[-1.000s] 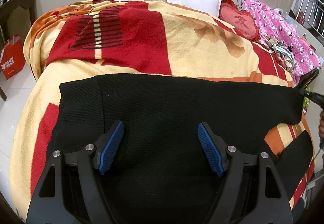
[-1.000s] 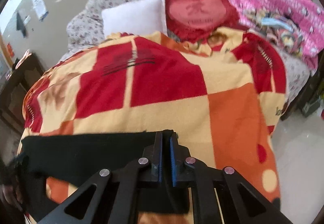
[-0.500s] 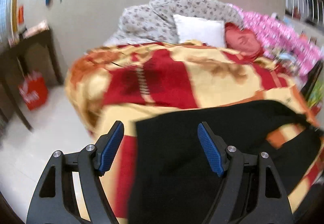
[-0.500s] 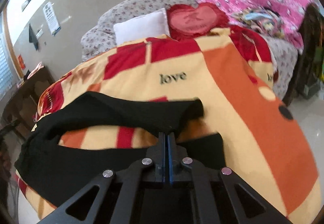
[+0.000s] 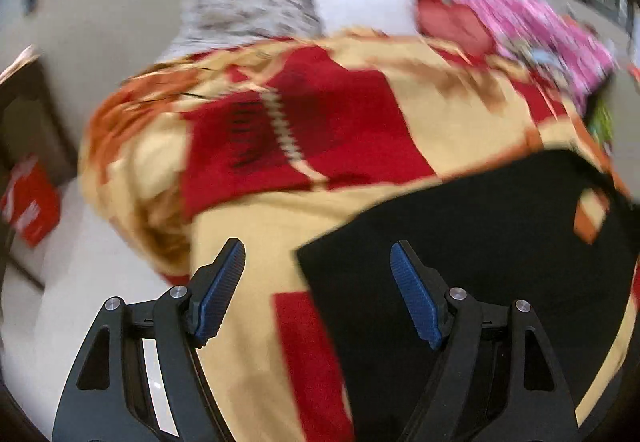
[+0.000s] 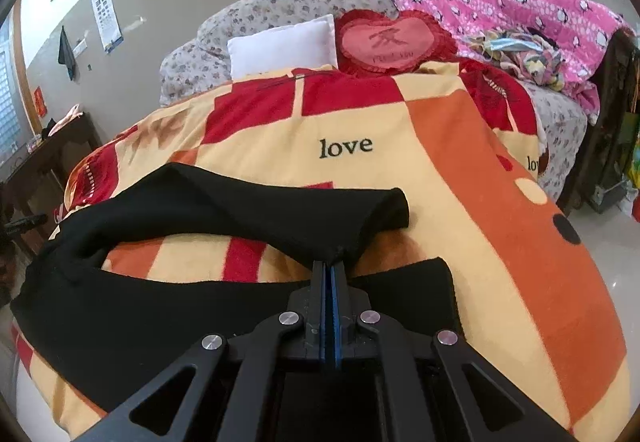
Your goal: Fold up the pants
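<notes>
pants [image 6: 224, 210]: soft, limp black knit, drapes over bed [image 6: 460, 146]
right claw [image 6: 330, 270]: pinching leg hem
left claw [image 5: 316, 290]: spread, empty
grip: hems, waistband corners

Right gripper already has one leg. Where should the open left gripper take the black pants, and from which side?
Probably the waist corner of the black pants, the squared corner just ahead of the open left gripper. Come in from the bare blanket side, low over the bed, so one finger slides under the flat edge. The right gripper is shut on the leg end.
</notes>
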`<state>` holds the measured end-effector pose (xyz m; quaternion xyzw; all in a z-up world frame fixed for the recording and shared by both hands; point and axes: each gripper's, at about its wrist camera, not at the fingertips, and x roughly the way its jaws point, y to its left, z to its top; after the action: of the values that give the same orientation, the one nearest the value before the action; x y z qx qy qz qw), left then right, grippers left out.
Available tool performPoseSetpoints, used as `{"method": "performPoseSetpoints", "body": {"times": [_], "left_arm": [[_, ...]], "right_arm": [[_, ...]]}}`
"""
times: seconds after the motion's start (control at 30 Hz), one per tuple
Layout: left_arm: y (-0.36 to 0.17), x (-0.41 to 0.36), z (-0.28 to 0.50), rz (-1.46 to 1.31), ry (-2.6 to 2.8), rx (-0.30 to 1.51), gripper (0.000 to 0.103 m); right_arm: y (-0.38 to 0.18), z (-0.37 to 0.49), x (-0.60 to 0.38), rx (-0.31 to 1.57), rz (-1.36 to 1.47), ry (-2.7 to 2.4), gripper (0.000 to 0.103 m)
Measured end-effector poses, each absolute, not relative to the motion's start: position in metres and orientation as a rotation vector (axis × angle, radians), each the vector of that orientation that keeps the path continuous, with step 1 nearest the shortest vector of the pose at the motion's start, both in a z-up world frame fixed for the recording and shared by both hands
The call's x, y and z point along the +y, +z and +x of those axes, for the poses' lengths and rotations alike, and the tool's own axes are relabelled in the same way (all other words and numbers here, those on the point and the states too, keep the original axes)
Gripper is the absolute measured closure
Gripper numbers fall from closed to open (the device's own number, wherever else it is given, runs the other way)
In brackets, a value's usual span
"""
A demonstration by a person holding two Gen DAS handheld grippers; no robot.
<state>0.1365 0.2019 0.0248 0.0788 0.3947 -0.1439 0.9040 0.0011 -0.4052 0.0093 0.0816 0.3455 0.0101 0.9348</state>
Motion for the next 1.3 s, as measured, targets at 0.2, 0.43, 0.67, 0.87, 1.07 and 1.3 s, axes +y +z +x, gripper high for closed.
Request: {"method": "performPoseSetpoints", "body": {"times": [0.2, 0.43, 0.67, 0.87, 1.07, 1.3], "left_arm": [[0.007, 0.205, 0.16, 0.114, -0.368, 0.871, 0.036], [0.002, 0.204, 0.166, 0.063, -0.396, 0.892, 0.063], [0.018, 0.194, 0.144, 0.138, -0.337, 0.858, 0.099], [0.053, 0.171, 0.115, 0.249, -0.249, 0.758, 0.099], [0.077, 0.157, 0.101, 0.263, -0.217, 0.682, 0.099], [0.08, 0.149, 0.094, 0.266, -0.218, 0.677, 0.099]], "right_arm": [[0.007, 0.003, -0.403, 0.721, 0.158, 0.003, 0.101], [0.006, 0.004, -0.407, 0.731, 0.18, -0.011, 0.101], [0.007, 0.001, -0.41, 0.715, 0.214, 0.005, 0.101], [0.035, -0.003, -0.447, 0.665, 0.341, -0.021, 0.071], [0.055, 0.01, -0.48, 0.722, 0.479, -0.013, 0.061], [0.032, 0.032, -0.456, 0.875, 0.577, 0.174, 0.061]]}}
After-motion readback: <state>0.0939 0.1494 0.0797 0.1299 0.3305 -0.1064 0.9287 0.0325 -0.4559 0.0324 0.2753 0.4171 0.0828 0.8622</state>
